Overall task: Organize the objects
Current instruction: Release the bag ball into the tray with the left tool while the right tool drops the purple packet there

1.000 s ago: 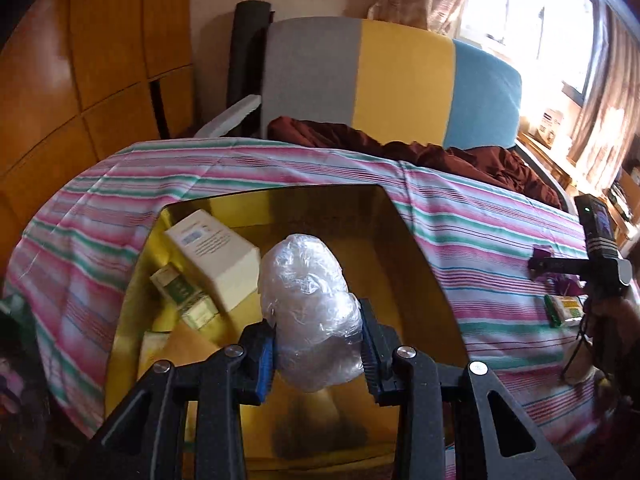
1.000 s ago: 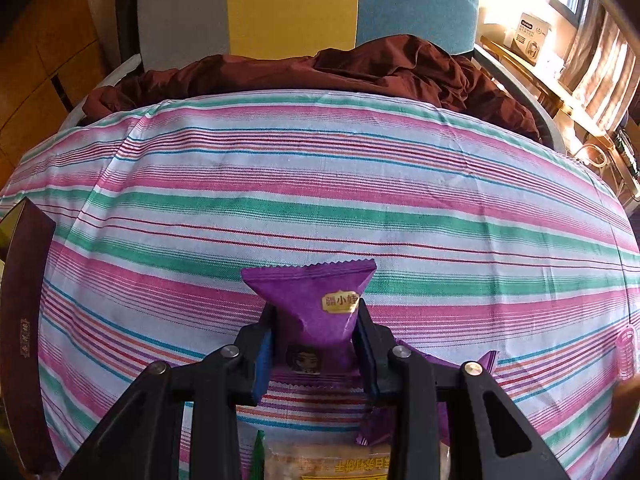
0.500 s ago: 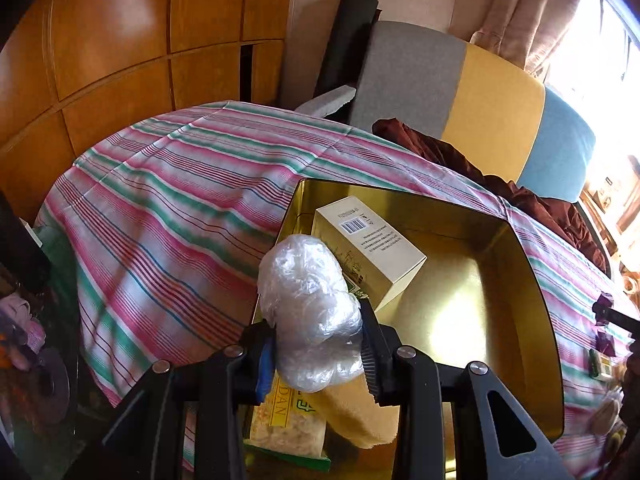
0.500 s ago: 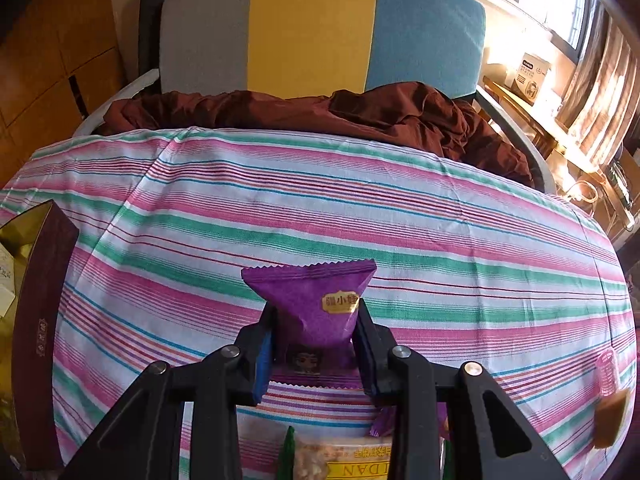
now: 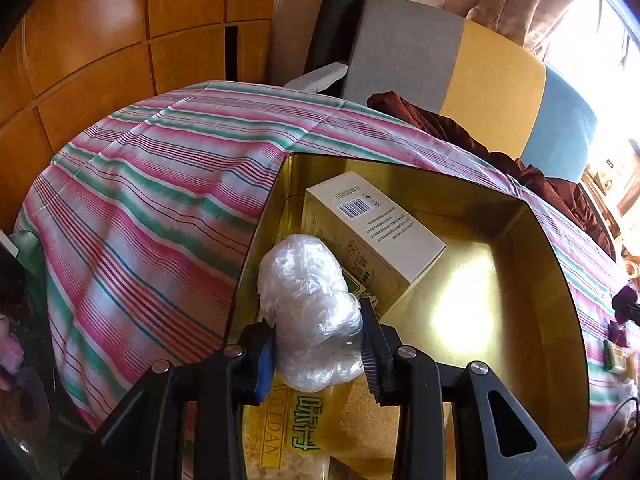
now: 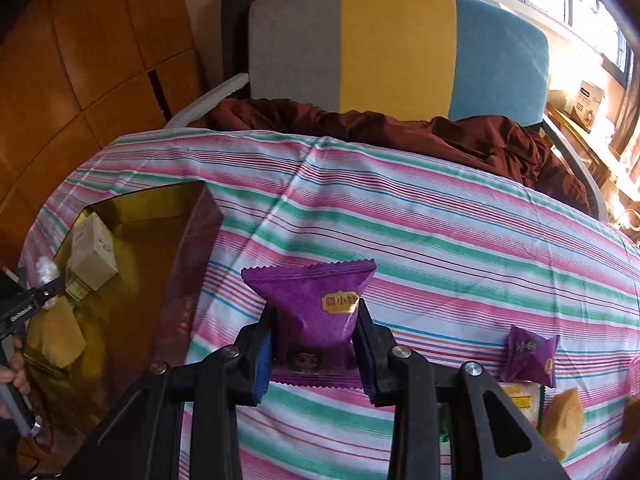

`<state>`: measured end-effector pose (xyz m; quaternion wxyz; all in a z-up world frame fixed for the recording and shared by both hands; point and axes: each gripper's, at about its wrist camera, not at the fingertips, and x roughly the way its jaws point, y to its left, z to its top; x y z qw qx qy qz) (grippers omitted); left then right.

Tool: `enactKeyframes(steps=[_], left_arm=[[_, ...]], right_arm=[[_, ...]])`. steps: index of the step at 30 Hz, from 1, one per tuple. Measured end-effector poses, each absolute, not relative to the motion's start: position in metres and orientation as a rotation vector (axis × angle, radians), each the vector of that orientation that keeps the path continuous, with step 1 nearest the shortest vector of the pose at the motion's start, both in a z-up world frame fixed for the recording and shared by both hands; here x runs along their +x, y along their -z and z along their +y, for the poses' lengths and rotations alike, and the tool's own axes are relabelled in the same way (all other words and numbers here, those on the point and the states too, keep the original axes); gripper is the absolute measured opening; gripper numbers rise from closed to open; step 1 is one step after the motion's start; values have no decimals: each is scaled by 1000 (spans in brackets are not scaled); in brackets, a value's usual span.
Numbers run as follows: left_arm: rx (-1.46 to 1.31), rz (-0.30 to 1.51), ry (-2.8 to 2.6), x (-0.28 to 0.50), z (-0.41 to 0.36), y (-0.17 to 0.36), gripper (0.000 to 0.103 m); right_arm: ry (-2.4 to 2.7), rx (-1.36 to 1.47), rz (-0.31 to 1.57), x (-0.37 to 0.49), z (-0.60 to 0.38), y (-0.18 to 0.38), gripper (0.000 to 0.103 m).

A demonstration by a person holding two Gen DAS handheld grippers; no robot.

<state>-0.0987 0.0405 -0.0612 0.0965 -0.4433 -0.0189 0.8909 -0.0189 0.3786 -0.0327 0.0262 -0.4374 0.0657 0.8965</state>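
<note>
Left wrist view: your left hand-held gripper point(image 5: 318, 354) tilts steeply down over the near-left corner of a gold box point(image 5: 560, 264), its pads clamped on one crinkly clear plastic bundle point(image 5: 310, 314). The open box sits on the striped bench point(image 5: 132, 200). Inside lie one white carton point(image 5: 376, 236) and one yellow snack pack point(image 5: 280, 436).

Right wrist view: your right hand-held gripper point(image 6: 316, 354) also points downward above the bench, squeezing one purple packet point(image 6: 316, 304) with serrated edges and a gold label. A second, smaller purple packet point(image 6: 530, 356) lies on the cloth to the right. The gold box is at far left, where the left gripper reaches in, a hand point(image 6: 14, 372) on its grip.
</note>
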Motion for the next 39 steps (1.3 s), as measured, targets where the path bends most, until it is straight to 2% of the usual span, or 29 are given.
enactKeyframes(steps=[6,10,18,19,20,22,25,26,28,31,39], left_arm=[[-1338,-79,-2590,-97,47,70,39],[-1319,-93,-2603,-90,43,65,60],[-1260,-121,-2635,-79,33,48,70],[-1254,-119,-2638,-77,31,47,70],[-1247,-119,-2643,-76,30,45,71],[-1233,-127,-2658,-72,26,41,73],[-1232,-131,-2675,-67,20,39,73],[-1231,-126,-2682,-65,18,39,73],[-1232,-113,-2697,-61,16,38,73],[-1232,-94,-2711,-54,13,38,73],[-1209,-70,-2720,-43,18,31,73]], right_arm=[[-2944,-1414,151,-18,304,25,34],[-3003,-1499,107,-17,262,34,34],[-3036,-1789,148,-20,208,67,36],[-3038,-1835,177,-21,204,71,39],[-3044,-1872,208,-21,200,75,47],[-3062,-1913,242,-18,193,79,52],[-3083,-1915,222,-14,186,79,75],[-3086,-1902,202,-13,185,79,79],[-3091,-1864,167,-9,186,76,80],[-3086,-1772,108,-4,189,70,88],[-3059,-1586,87,7,205,58,88]])
